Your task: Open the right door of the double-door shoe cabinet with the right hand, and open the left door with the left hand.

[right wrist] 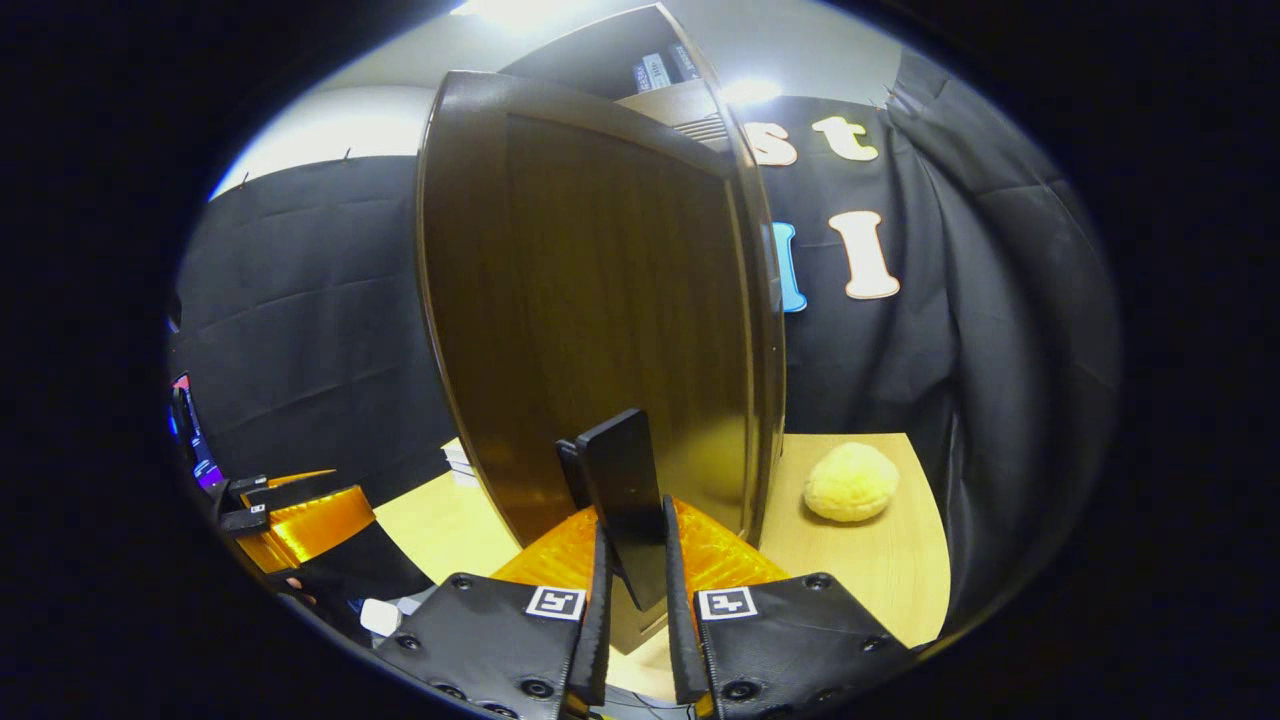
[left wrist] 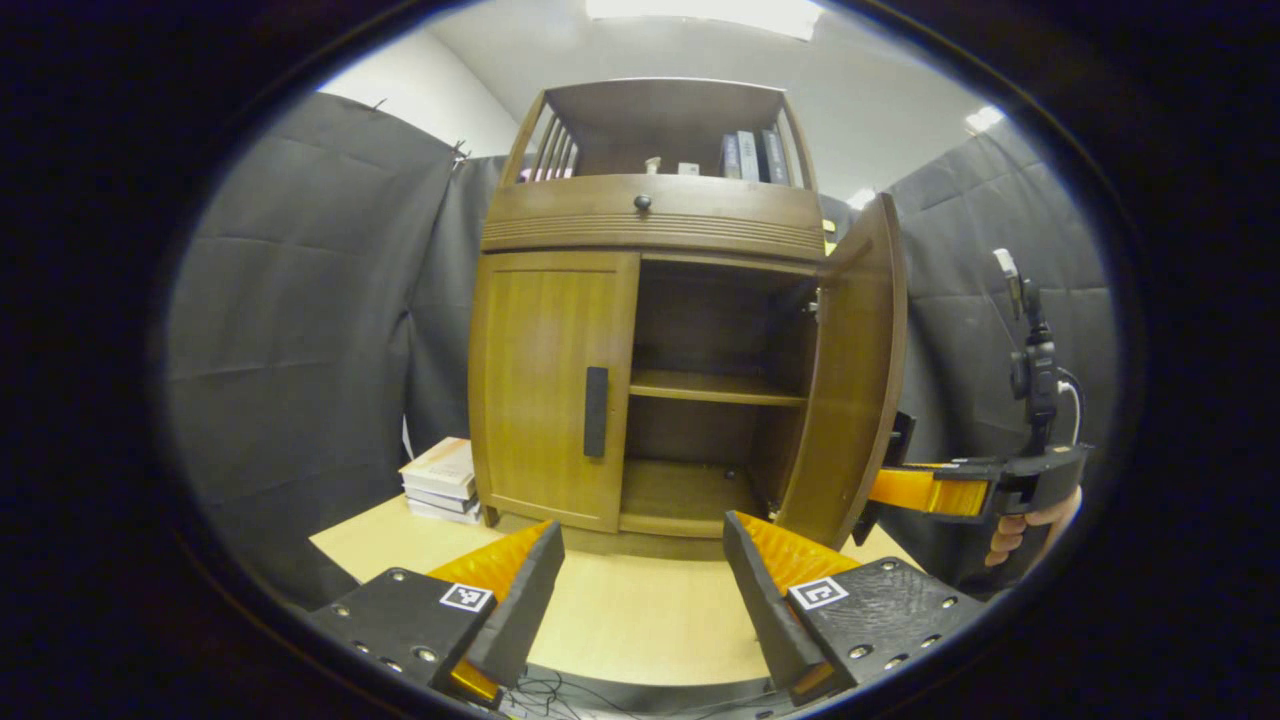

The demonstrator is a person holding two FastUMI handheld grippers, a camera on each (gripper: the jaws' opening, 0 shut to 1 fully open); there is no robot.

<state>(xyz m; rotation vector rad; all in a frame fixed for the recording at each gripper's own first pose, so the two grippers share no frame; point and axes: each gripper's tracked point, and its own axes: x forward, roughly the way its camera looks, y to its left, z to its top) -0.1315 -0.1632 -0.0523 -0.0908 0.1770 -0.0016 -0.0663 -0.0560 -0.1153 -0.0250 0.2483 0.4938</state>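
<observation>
The wooden shoe cabinet (left wrist: 650, 215) stands on the table straight ahead in the left gripper view. Its left door (left wrist: 545, 380) is closed, with a black vertical handle (left wrist: 596, 411) at its inner edge. Well in front of that door, low over the table, my left gripper (left wrist: 640, 570) is open and holds nothing. The right door (left wrist: 848, 380) is swung wide, baring two inner shelves. My right gripper (right wrist: 633, 590) is shut on the right door's black handle (right wrist: 625, 490), the door panel (right wrist: 600, 300) close in front. From the left gripper view, the right gripper (left wrist: 900, 482) reaches behind the door edge.
A stack of books (left wrist: 442, 478) lies on the table (left wrist: 640, 620) left of the cabinet. A yellow plush ball (right wrist: 852, 482) sits on the table beyond the open door. More books (left wrist: 750, 155) stand on the cabinet's top shelf. A hand (left wrist: 1030, 525) holds the right gripper.
</observation>
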